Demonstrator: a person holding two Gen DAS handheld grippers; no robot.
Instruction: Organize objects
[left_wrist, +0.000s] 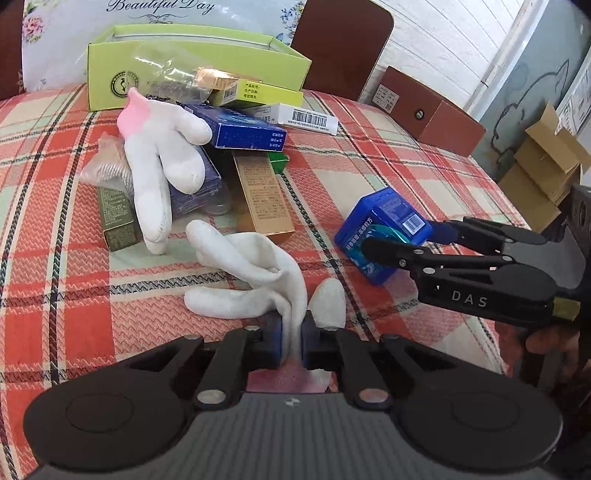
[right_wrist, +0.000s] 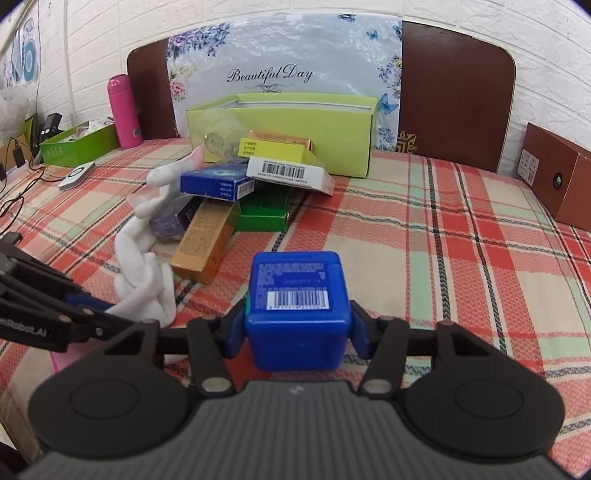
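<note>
My left gripper (left_wrist: 291, 338) is shut on a white glove (left_wrist: 255, 273) with a pink cuff, which lies crumpled on the plaid cloth in front of it; the glove also shows in the right wrist view (right_wrist: 144, 280). My right gripper (right_wrist: 297, 332) is shut on a blue plastic box (right_wrist: 297, 310) with a barcode label, held just above the cloth; the box shows at right in the left wrist view (left_wrist: 384, 232). A second white glove (left_wrist: 159, 155) with a pink cuff lies draped over a pile of small boxes (left_wrist: 251, 129).
An open lime-green box (left_wrist: 195, 59) stands behind the pile, also in the right wrist view (right_wrist: 280, 125). A brown box (right_wrist: 557, 173) sits at the right edge of the plaid table (right_wrist: 424, 229). A pink bottle (right_wrist: 123, 110) and a green tray (right_wrist: 77, 144) stand far left.
</note>
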